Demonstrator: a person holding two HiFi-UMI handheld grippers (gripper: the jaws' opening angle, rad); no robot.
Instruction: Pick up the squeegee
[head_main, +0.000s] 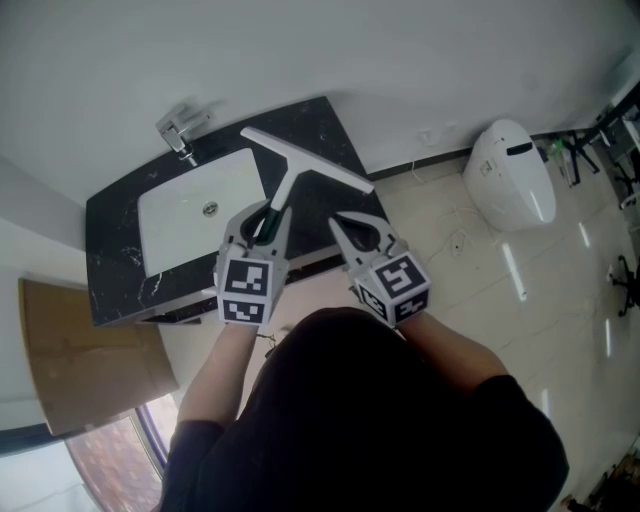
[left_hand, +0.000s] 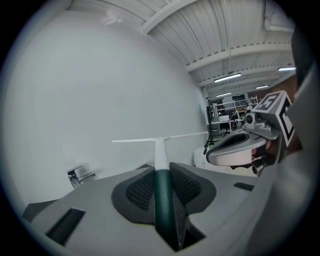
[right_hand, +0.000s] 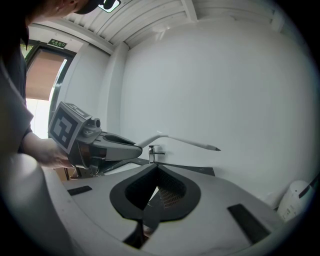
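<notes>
The squeegee (head_main: 300, 165) has a long white blade and a dark green handle, and it hangs in the air over the black counter (head_main: 115, 250). My left gripper (head_main: 268, 212) is shut on the green handle, with the blade pointing away towards the wall. In the left gripper view the handle runs up between the pads to the white blade (left_hand: 161, 145). My right gripper (head_main: 340, 220) floats just right of the squeegee, shut with nothing in it. In the right gripper view its tips (right_hand: 156, 166) meet, and the left gripper (right_hand: 127, 148) and blade (right_hand: 185, 142) show ahead.
A white sink (head_main: 160, 215) is set in the counter, with a chrome faucet (head_main: 180, 130) at the wall. A white rounded bin (head_main: 515, 175) stands on the tiled floor to the right. Brown cardboard (head_main: 80, 350) leans at the left.
</notes>
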